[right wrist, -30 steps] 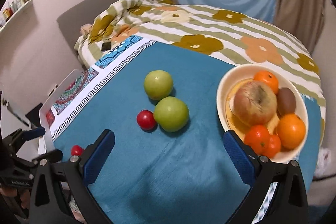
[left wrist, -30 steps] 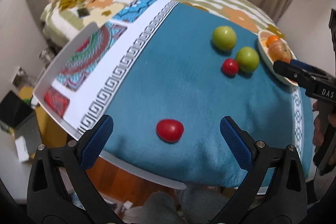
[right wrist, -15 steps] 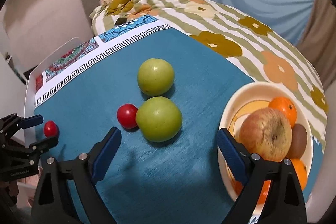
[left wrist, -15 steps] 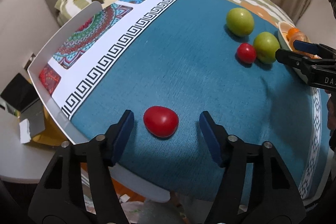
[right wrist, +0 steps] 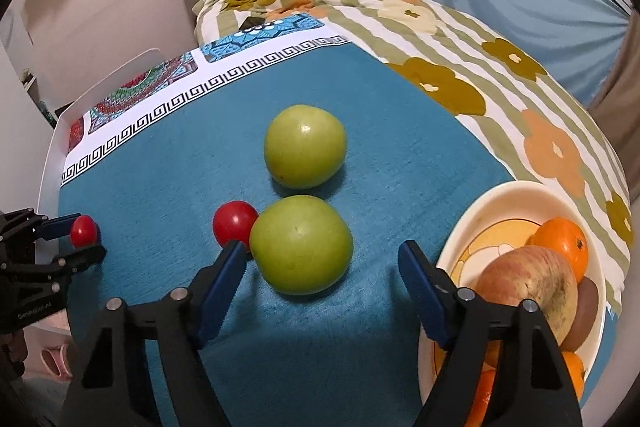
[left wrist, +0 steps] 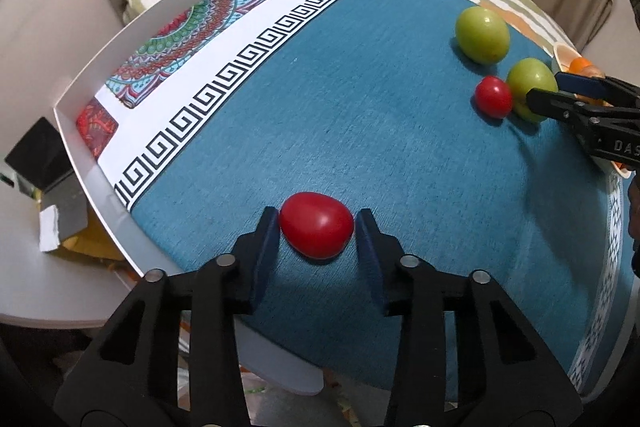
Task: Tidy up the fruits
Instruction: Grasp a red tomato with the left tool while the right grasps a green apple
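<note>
My left gripper (left wrist: 317, 217) is shut on an oval red tomato (left wrist: 316, 225) lying on the blue cloth near the front edge; both pads touch its sides. The right gripper (right wrist: 322, 249) is closing around the nearer green fruit (right wrist: 301, 245); its left pad is close to the fruit, the right pad stands clearly apart. A small round red tomato (right wrist: 234, 223) touches that fruit's left side. A second green fruit (right wrist: 305, 146) sits just behind. The cream bowl (right wrist: 472, 223) at right holds an apple, oranges and a kiwi.
The blue cloth (left wrist: 360, 107) lies in a white tray whose raised rim (left wrist: 80, 147) runs along the left. A flowered, striped blanket (right wrist: 440, 39) spreads behind. A low white table (left wrist: 24, 267) with a dark box stands off the tray's left edge.
My left gripper came down and shut on the oval red tomato. The right gripper dropped toward the nearer green fruit while its jaws narrowed around it.
</note>
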A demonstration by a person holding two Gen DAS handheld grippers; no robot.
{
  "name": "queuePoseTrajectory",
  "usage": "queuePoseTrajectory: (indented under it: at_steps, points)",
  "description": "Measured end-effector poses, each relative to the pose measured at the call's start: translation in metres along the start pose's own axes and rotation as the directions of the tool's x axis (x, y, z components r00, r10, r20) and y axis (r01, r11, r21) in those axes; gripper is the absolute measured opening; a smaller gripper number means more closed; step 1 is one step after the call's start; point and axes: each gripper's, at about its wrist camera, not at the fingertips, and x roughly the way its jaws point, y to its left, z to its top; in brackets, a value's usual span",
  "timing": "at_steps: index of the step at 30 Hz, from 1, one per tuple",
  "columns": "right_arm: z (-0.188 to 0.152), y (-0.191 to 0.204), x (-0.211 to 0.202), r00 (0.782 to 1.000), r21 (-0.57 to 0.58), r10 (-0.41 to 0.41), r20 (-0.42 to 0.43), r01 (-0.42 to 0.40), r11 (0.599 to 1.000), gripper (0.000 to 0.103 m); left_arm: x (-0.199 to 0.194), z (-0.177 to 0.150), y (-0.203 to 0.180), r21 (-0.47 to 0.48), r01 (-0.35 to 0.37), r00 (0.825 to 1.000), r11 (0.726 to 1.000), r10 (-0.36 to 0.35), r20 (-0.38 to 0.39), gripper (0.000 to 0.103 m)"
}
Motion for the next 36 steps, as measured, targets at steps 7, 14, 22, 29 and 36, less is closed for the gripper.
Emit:
queuePoseTrajectory:
  at_steps: [7, 14, 22, 29, 36]
  points:
    - [0.002, 0.003, 0.006, 1.000, -0.030, 0.019, -0.009, -0.019, 0.999, 0.061, 0.000, 0.000, 0.000, -0.006, -0.009, 1.000, 1.000, 0.009, -0.002, 0.040]
    - [0.003, 0.002, 0.010, 0.999, -0.045, 0.043, -0.012, -0.044, 0.998, 0.051, -0.002, 0.001, -0.002, -0.003, -0.003, 1.000, 1.000, 0.003, 0.001, 0.040]
    - [0.003, 0.000, 0.012, 0.998, -0.029, 0.058, -0.006, -0.058, 0.998, 0.050, -0.005, 0.009, -0.006, 0.006, -0.002, 1.000, 1.000, 0.002, 0.013, 0.040]
    - [0.002, -0.002, 0.002, 0.998, 0.000, 0.064, 0.007, -0.064, 0.998, 0.050, -0.015, 0.024, -0.012, 0.029, 0.005, 0.999, 1.000, -0.006, 0.036, 0.040]
    - [0.005, -0.002, -0.025, 0.996, 0.035, 0.070, 0.054, -0.072, 0.997, 0.050, -0.038, 0.043, -0.022, 0.068, 0.023, 0.996, 0.997, -0.029, 0.088, 0.040]
